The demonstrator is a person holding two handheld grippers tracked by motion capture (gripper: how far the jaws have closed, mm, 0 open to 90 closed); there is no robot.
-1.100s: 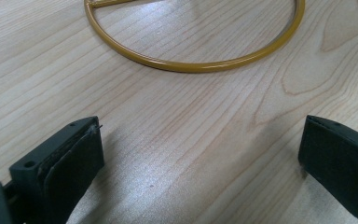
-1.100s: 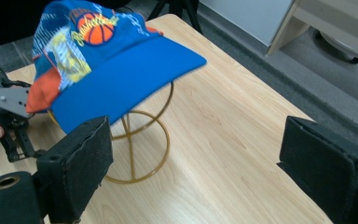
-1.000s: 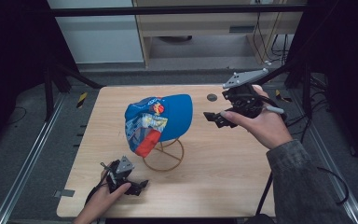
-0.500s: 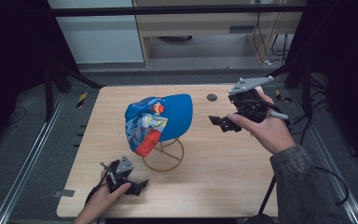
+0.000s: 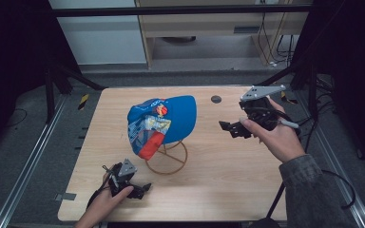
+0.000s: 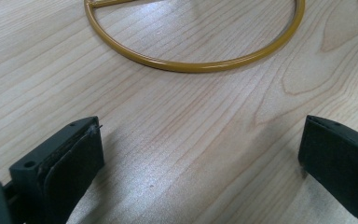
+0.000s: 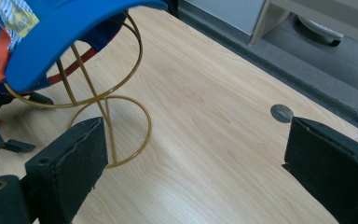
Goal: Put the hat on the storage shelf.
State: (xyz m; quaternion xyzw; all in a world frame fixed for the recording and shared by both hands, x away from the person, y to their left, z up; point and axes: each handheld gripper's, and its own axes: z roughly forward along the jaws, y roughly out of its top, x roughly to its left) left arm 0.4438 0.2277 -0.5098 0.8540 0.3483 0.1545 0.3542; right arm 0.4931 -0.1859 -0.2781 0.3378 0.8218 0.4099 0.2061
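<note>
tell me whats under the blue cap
A gold wire stand holds the blue cap above the table. The stand's top is covered by the cap.

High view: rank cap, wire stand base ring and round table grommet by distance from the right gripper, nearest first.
From the right gripper:
1. Grommet, just behind it, near the table's far edge.
2. Blue cap, to its left, atop the stand.
3. Base ring, lower left, toward the left gripper.
</note>
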